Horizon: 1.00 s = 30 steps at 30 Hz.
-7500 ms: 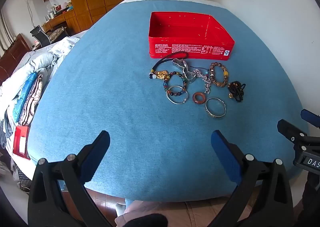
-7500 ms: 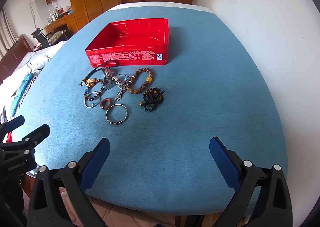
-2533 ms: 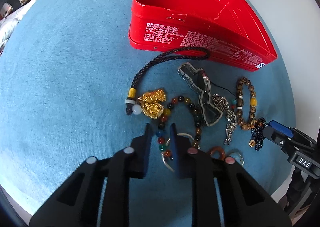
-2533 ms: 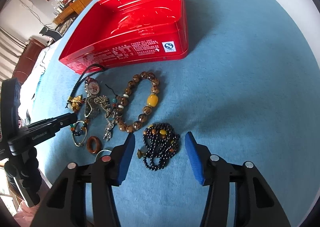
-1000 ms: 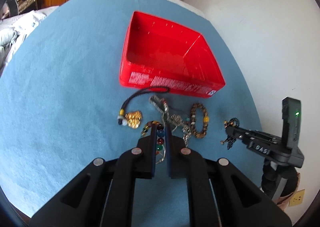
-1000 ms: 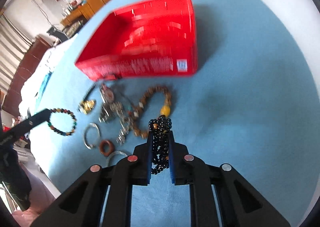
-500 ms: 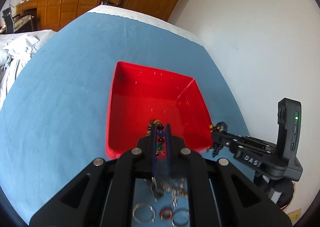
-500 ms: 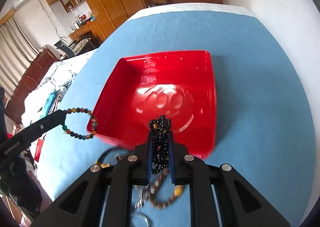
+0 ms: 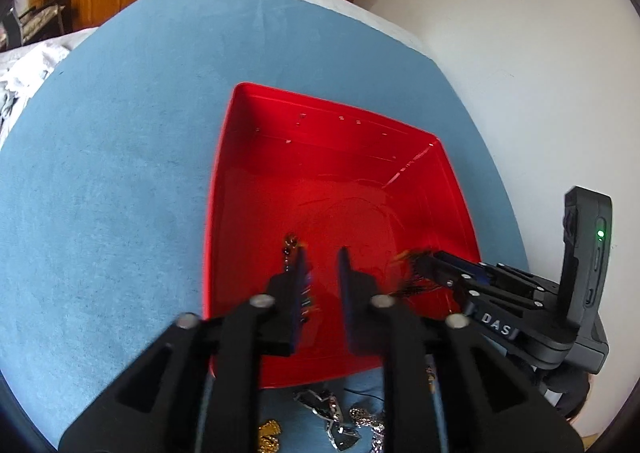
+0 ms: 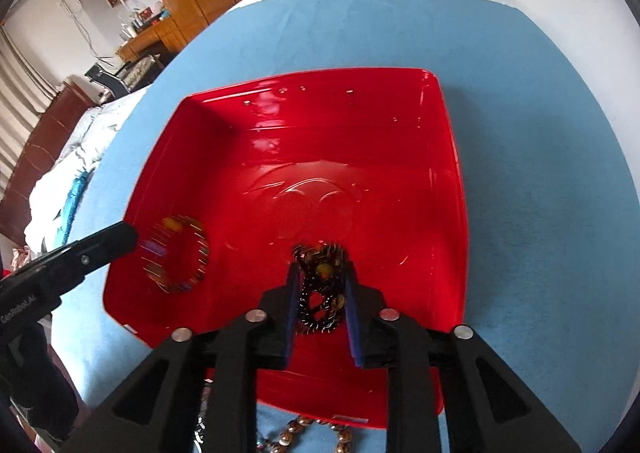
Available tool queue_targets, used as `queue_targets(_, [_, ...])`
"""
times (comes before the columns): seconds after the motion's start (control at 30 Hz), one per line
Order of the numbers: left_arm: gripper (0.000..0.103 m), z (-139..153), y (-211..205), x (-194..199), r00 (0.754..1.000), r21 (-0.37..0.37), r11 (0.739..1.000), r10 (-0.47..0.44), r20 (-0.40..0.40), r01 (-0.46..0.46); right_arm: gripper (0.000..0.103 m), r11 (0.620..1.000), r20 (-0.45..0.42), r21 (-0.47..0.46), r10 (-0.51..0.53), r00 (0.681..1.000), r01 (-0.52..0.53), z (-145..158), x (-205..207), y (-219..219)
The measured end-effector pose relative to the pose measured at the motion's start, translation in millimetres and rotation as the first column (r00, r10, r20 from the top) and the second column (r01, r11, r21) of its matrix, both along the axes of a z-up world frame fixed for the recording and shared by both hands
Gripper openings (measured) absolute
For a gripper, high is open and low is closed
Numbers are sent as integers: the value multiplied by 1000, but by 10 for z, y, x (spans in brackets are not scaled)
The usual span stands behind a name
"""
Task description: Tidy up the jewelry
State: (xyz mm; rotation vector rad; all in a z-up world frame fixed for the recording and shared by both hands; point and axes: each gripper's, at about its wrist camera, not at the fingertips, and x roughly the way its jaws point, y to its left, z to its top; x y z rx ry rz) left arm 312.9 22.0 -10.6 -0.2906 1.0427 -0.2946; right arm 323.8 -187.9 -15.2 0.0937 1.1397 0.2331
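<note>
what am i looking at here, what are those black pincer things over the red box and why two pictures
No robot here: a person holds a black two-finger claw in each hand, and each picture comes from a fisheye camera mounted on one claw. The left claw and the right claw both hang over the shiny red rectangular tin box, which sits on a blue cloth. Both claws' jaws are opening. The multicoloured bead bracelet is blurred at the left claw's tip. The tangled black bead strand lies between the right claw's fingers. More jewellery waits on the cloth.
</note>
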Motion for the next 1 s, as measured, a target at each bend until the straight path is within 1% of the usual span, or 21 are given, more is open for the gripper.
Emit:
queue_targets(0.1, [22, 36, 47, -76, 1000, -11, 1000, 2, -1, -2, 24, 1000, 10, 30, 3, 1000, -3, 65, -69, -41])
queue_targets(0.17, [22, 122, 130, -239, 1000, -10, 1000, -2, 16, 2, 24, 999, 24, 49, 3, 1000, -4, 140, -165, -68])
queue_targets(0.27, [22, 208, 189, -401, 999, 4, 1000, 1, 37, -1, 24, 998, 48, 70, 2, 999, -6, 258, -325, -120])
queue_targets(0.43, [22, 299, 325, -805, 999, 61, 998, 4, 51, -7, 24, 998, 68, 70, 5, 998, -9, 352, -662, -176])
queue_targets(0.57, [22, 206, 451, -1093, 999, 93, 995, 28, 17, -29, 24, 998, 48, 67, 3, 999, -7, 292, -854, -191])
queue_targets(0.67, [22, 108, 515, -1178, 999, 111, 993, 37, -17, -35, 24, 998, 15, 69, 7, 1000, -8, 201, -1016, -217])
queue_targets(0.83, [22, -89, 563, -1328, 997, 119, 992, 40, -73, -31, 24, 998, -22, 64, 18, 1000, -17, 68, -1208, -199])
queue_targets(0.9, [21, -165, 542, -1312, 995, 110, 994, 29, -98, -18, 24, 997, -44, 70, 26, 999, -23, 8, -1265, -189])
queue_targets(1.0, [20, -263, 506, -1255, 992, 104, 994, 29, -126, -16, 24, 997, -53, 75, 28, 998, -24, -40, -1316, -183])
